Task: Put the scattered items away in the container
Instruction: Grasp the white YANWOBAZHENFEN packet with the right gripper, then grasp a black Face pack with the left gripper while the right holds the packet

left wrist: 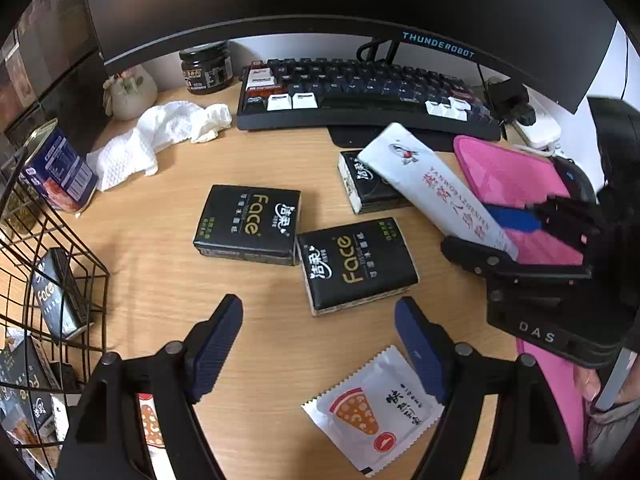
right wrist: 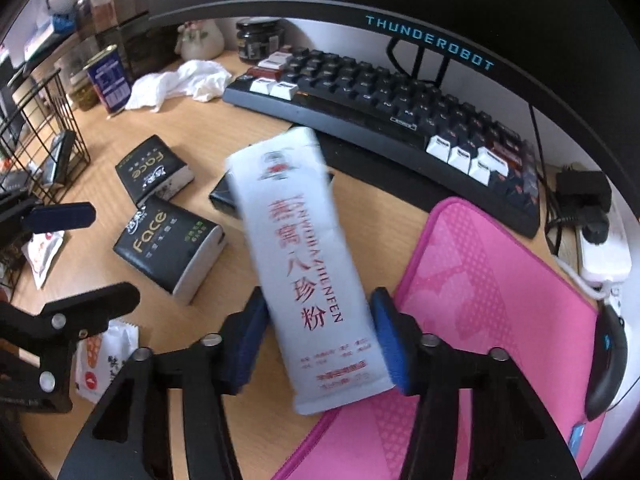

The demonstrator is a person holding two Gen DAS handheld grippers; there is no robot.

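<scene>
My right gripper [right wrist: 318,307] is shut on a long white pouch with red writing [right wrist: 298,248]; both pads touch its long sides. The pouch is tilted, its far end over a black "Face" tissue pack [left wrist: 366,190]. My left gripper [left wrist: 317,309] hangs open above the wooden desk, just short of another black tissue pack [left wrist: 356,266]. A third pack [left wrist: 248,220] lies to the left. A white sachet with an orange picture [left wrist: 376,408] lies by the left gripper's right finger. The black wire basket [left wrist: 94,280] at the left holds more tissue packs [left wrist: 56,298].
A dark keyboard [left wrist: 360,88] and a monitor [left wrist: 320,0] close off the back. A crumpled white cloth [left wrist: 160,136], a dark jar [left wrist: 206,66] and a blue tin [left wrist: 60,172] sit at the back left. At the right lie a pink mat [right wrist: 500,280], a mouse [right wrist: 606,364] and a power strip [right wrist: 604,248].
</scene>
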